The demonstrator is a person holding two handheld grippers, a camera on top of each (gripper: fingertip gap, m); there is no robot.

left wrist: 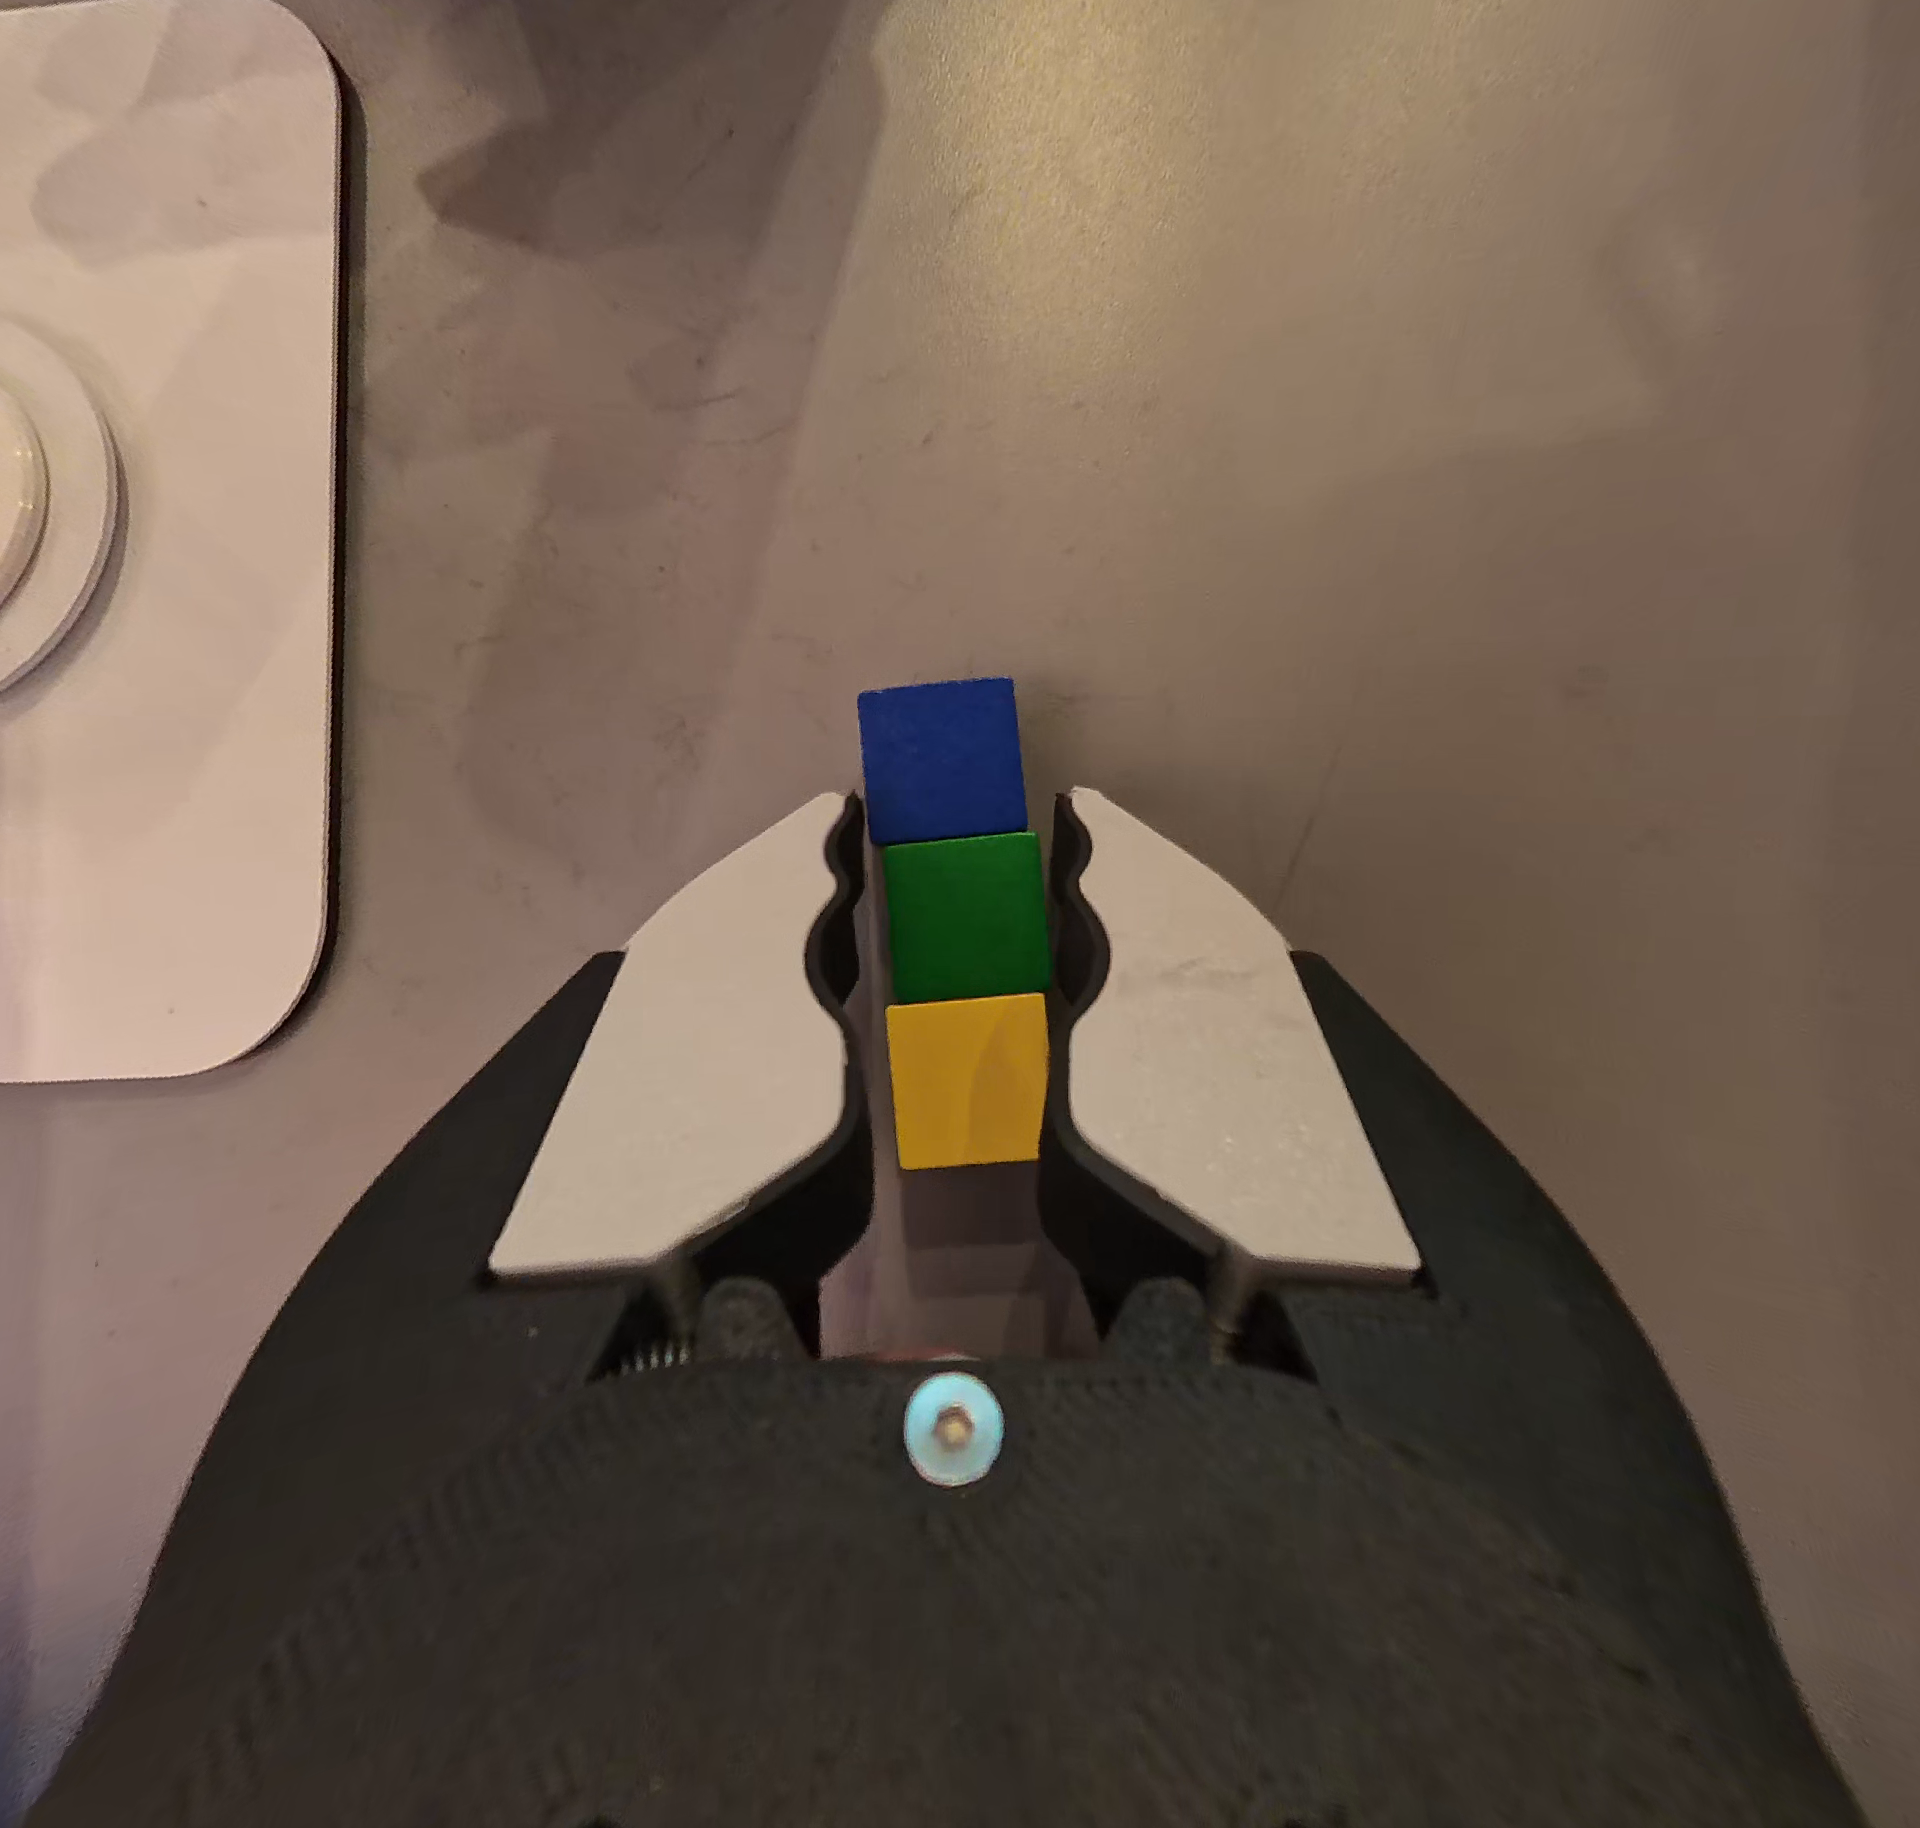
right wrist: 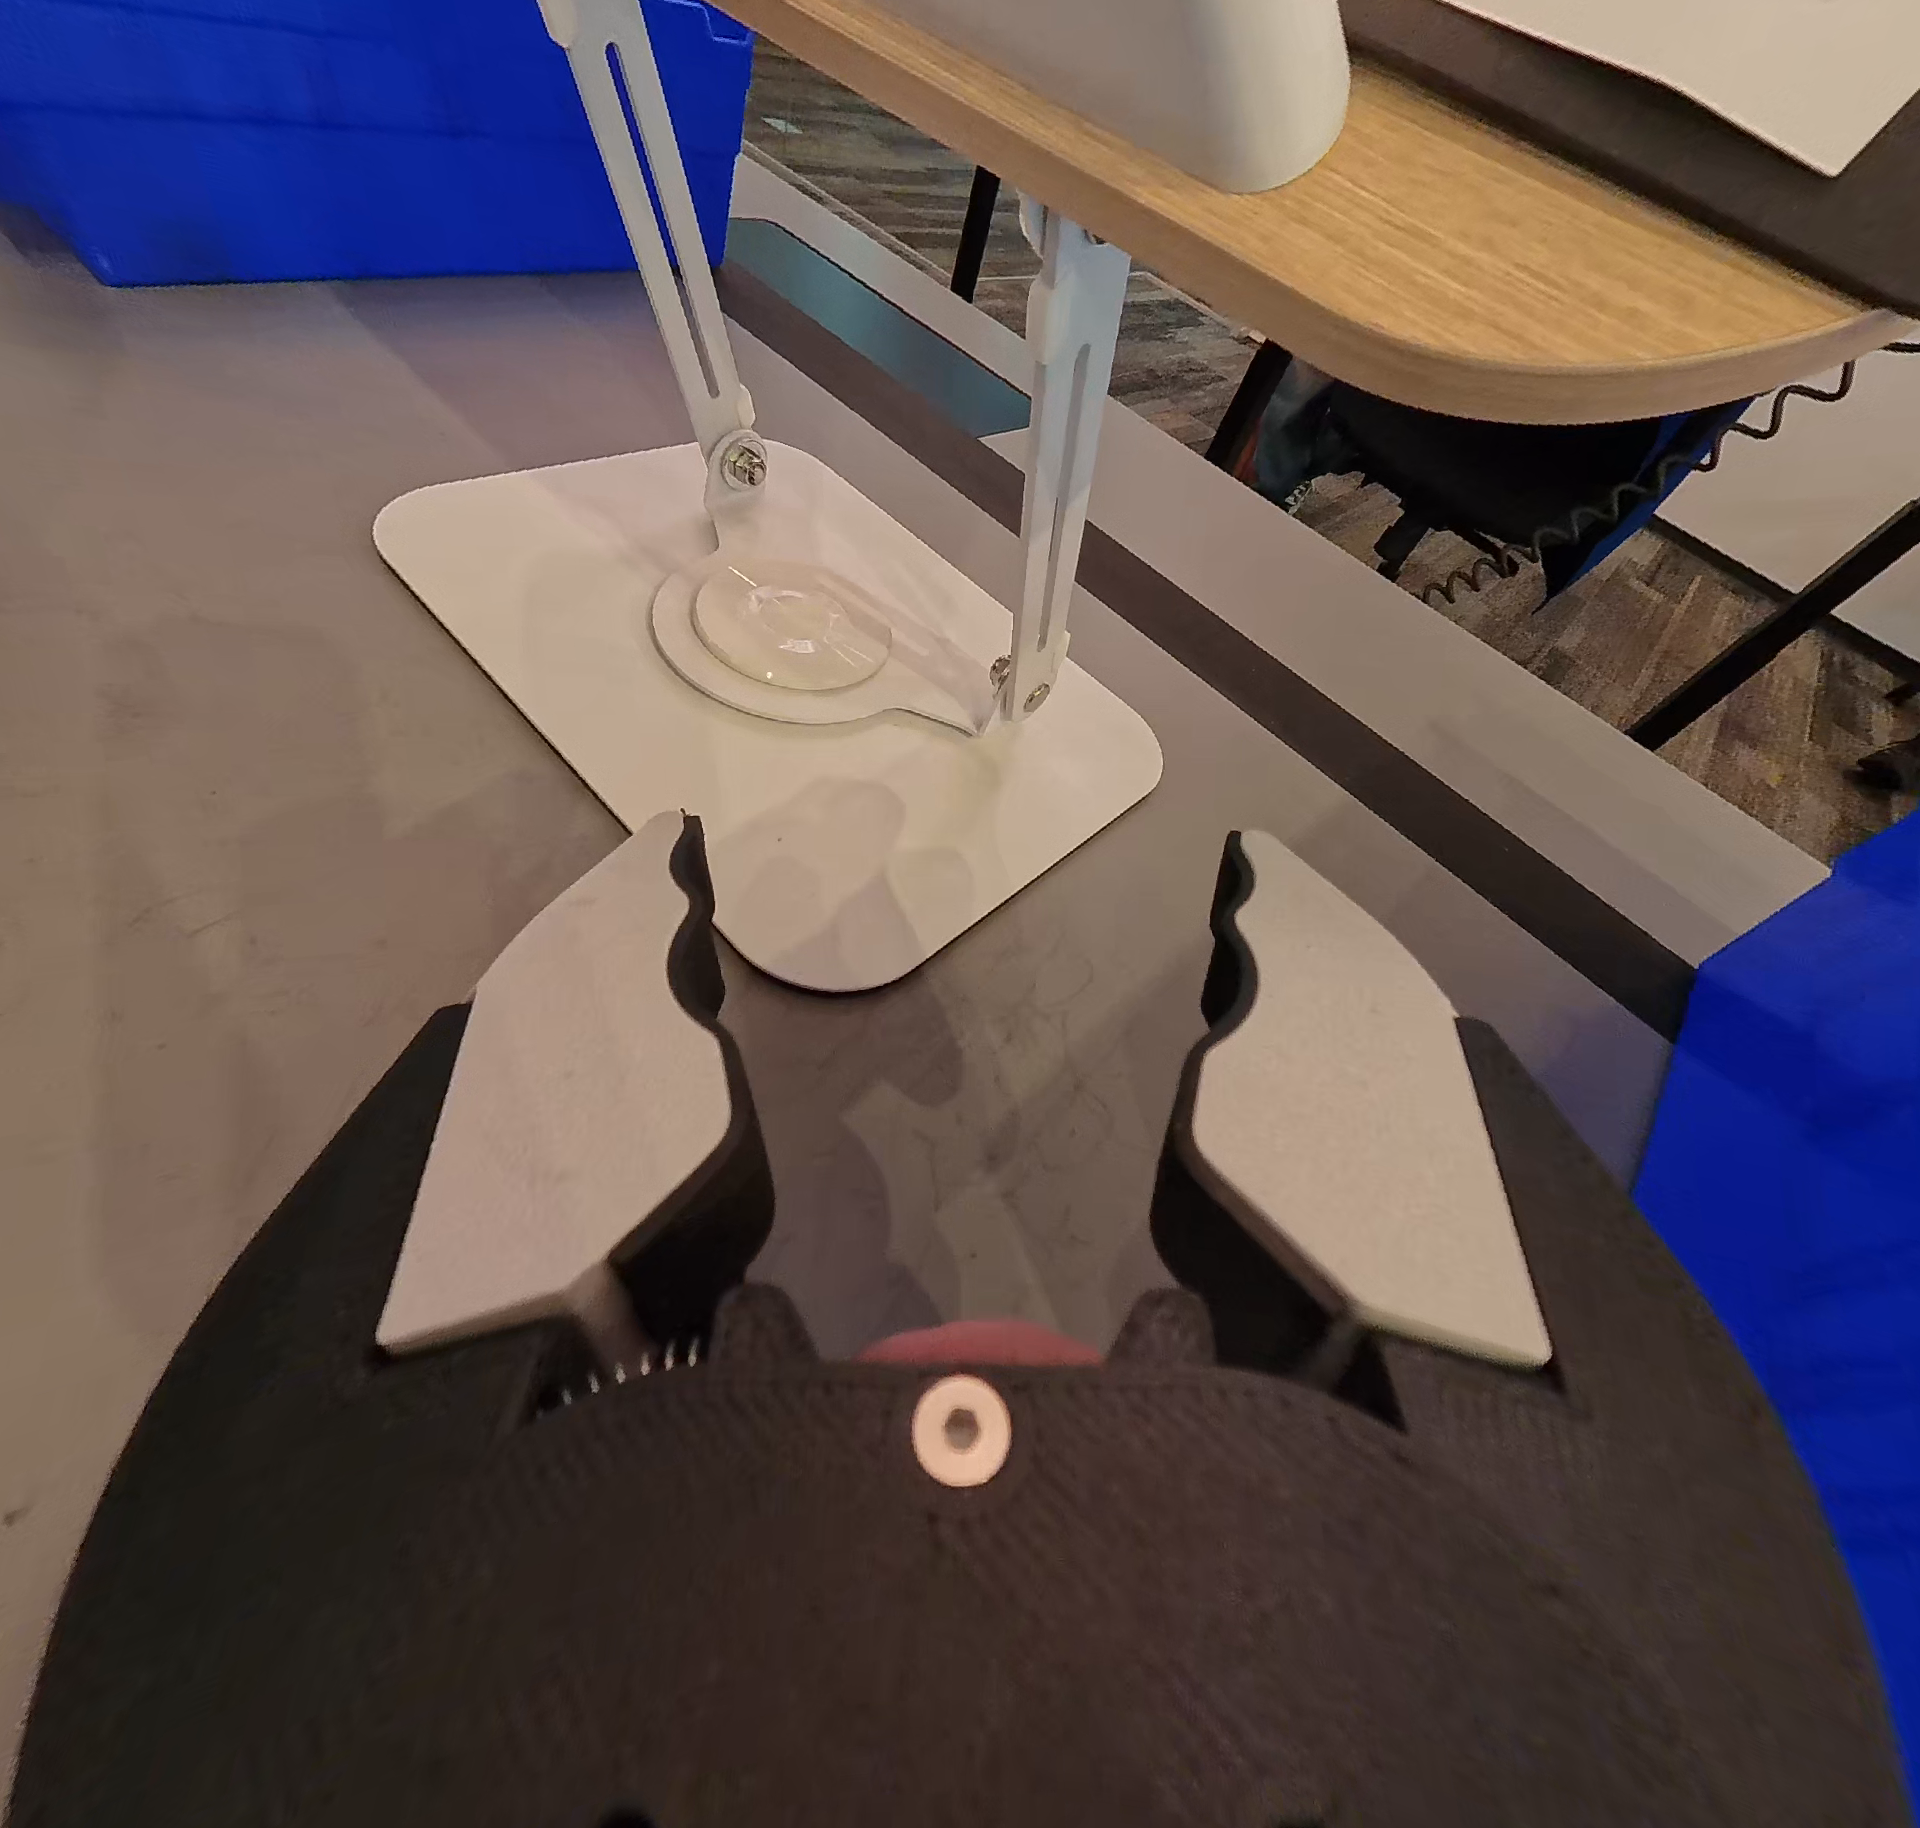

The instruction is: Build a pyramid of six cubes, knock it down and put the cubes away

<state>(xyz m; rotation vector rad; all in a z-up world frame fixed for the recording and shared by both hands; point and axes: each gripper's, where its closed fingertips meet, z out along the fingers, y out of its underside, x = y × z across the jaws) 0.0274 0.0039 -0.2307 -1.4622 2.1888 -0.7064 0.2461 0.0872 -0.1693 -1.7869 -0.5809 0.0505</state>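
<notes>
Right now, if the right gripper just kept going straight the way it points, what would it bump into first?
Probably the white base plate of the stand. The right gripper is open and empty, aimed along the grey table at the plate's near corner. Depth is hard to judge.

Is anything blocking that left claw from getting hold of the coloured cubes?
Nothing visible. The left gripper already straddles the row: green cube and yellow cube sit between its fingers, blue cube at the tips.

Black printed tool [left wrist: 956, 802] bodies, grey wavy-edged fingers [right wrist: 582, 1082], pale screws.
</notes>
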